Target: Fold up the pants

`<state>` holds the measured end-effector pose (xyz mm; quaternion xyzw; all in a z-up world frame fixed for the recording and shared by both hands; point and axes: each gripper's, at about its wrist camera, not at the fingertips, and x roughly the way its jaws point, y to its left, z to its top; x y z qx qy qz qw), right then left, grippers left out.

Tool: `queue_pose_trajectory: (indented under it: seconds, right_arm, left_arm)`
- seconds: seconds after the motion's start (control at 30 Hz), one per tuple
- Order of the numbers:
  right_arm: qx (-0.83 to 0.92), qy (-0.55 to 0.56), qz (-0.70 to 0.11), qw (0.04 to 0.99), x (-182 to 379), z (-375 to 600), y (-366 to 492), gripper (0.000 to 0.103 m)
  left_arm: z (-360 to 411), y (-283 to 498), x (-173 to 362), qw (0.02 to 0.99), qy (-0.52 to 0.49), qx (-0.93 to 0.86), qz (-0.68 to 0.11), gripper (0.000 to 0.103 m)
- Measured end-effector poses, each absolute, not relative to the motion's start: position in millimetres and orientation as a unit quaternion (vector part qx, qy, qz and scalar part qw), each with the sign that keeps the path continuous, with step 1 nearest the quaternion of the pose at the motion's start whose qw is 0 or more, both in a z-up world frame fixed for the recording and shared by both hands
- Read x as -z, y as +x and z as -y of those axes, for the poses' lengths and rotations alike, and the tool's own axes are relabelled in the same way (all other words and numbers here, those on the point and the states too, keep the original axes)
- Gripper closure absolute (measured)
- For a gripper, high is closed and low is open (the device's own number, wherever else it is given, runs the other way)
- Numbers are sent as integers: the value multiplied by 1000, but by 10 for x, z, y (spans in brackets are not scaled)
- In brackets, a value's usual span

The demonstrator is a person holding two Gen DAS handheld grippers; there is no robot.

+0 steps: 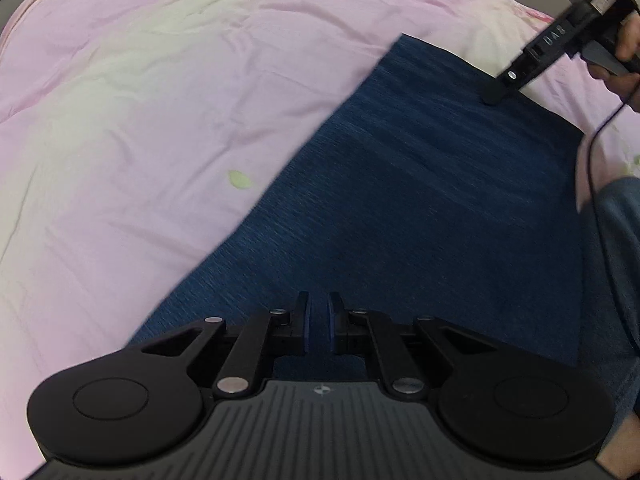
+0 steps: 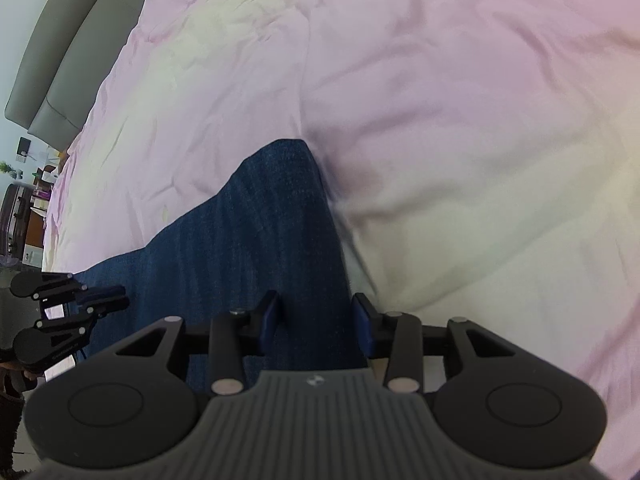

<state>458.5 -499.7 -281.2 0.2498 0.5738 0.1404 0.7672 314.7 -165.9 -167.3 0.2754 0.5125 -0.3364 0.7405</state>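
Note:
The dark blue pants (image 1: 420, 208) lie flat as a long folded band on the pink bed cover (image 1: 160, 100). My left gripper (image 1: 319, 320) hovers over the near end of the pants with its jaws nearly closed, a narrow gap between the pads, nothing seen between them. In the right wrist view the pants (image 2: 248, 232) run up to a far corner. My right gripper (image 2: 316, 320) is open, its jaws wide apart over the pants' right edge. The right gripper (image 1: 494, 96) also shows in the left wrist view, its tip touching the far end of the pants. The left gripper (image 2: 116, 298) shows at left in the right wrist view.
The pink and pale yellow bed cover (image 2: 440, 100) is wrinkled all around the pants. A grey headboard (image 2: 60, 60) and cluttered furniture (image 2: 24, 208) stand at the far left. The person's hand (image 1: 628, 44), a black cable (image 1: 592, 168) and a jeans-clad leg (image 1: 624, 240) are at the right.

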Motion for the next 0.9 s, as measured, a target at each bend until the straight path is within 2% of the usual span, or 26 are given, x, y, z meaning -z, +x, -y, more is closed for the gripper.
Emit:
queue_pose_trajectory:
  seconds: [0.2,0.4,0.63,0.73,0.9]
  right_arm:
    - [-144,250,-571,769,2763,5080,4375,66]
    - [-151,269,-574,758,2874,5173,4240,64]
    - [-161,307,-574,742,2985,5276,4050,65]
    - [-171,310,-573,739,3011,5297,3962,66]
    - [-179,353,-561,727,3126,5360,3906,76]
  left_arm:
    - [1760,2672,1814,705,313,354,-529,94]
    - [1864,2671,2042,699,324,340,-540,97]
    - [1801,2486,1795,687,310,372,-542,97]
    - [1846,2383,1932,681,336,361,-542,97]
    - [1885,2382,2048,683,344,350,-542,97]
